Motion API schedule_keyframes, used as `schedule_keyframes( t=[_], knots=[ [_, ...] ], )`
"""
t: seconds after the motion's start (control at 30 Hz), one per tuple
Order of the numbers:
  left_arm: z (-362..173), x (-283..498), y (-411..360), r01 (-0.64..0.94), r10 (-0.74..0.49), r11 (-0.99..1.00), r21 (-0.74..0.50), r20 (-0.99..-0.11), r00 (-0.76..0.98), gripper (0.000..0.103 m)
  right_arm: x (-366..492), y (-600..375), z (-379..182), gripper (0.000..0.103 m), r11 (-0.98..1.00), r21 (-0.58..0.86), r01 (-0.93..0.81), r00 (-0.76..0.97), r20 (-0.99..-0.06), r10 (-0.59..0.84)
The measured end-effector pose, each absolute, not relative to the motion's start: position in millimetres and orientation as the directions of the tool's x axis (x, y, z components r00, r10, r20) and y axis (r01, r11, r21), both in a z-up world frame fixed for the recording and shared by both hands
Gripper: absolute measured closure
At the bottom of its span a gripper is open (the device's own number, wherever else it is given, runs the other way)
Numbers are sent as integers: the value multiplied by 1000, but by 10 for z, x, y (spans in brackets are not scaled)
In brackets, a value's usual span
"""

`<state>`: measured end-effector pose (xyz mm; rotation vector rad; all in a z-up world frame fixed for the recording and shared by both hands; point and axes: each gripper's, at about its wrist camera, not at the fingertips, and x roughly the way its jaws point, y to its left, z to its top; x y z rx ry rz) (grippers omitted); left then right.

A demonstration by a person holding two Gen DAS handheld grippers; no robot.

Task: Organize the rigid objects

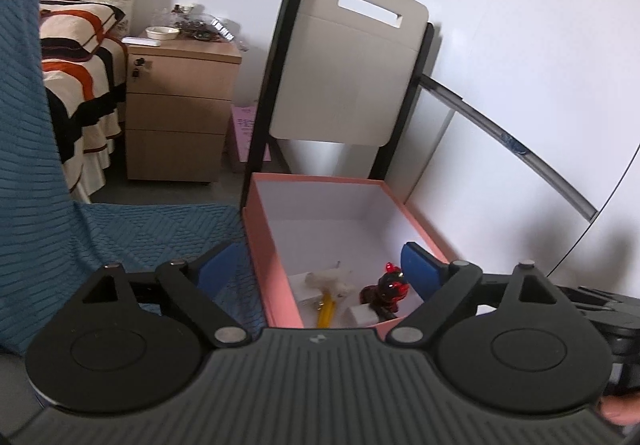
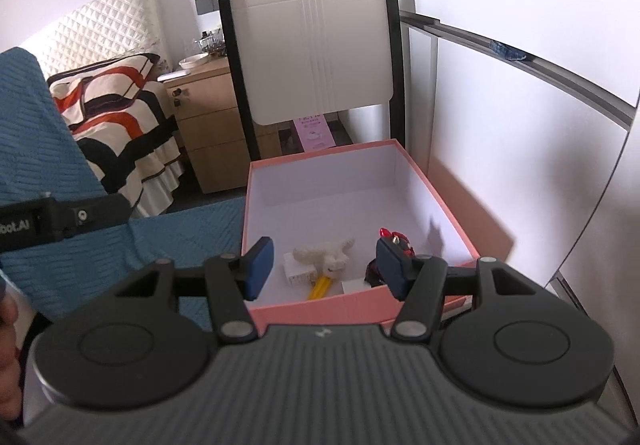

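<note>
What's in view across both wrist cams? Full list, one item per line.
box: 1, pink outside, white inside, open, on the blue cloth
figurine: 1, red and black, in the box's near right corner
toy animal: 1, white, in the box near the front
yellow stick: 1, under the toy animal
white blocks: 2, near the box front
cloth: 1, blue, left of the box
chair: 1, white back, black frame, behind the box
cabinet: 1, wood, beside the bed
bed: 1, striped cover, far left
left claw: open, over the box
right claw: open, over the box
</note>
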<state>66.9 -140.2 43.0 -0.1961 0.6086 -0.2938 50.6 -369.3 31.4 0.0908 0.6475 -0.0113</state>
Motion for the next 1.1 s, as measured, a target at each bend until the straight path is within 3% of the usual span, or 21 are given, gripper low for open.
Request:
schedule_keyframes(
  t=[0.33,0.37,0.47,0.5,1.1],
  knots=[
    [368,593,-1444,187,-284,955,-229,-538,794,3,354,-3726,198,44,995,89,39,777,-628,26],
    [350,593,-1452,190,-286,955,-227,-540,792,2,352,-3735,182,41,995,92,39,775,-631,28],
    [307,608,-1480,198,-291,955,-223,-547,785,1,351,-3765,143,11,994,95,54,774,-633,18],
    [289,613,-1490,198,-289,955,-221,-550,784,1,353,-3775,132,7,994,95,59,774,-632,15],
    [114,756,-1561,182,-270,962,-204,-597,755,0,401,-3817,25,7,993,101,55,753,-658,25]
  ],
)
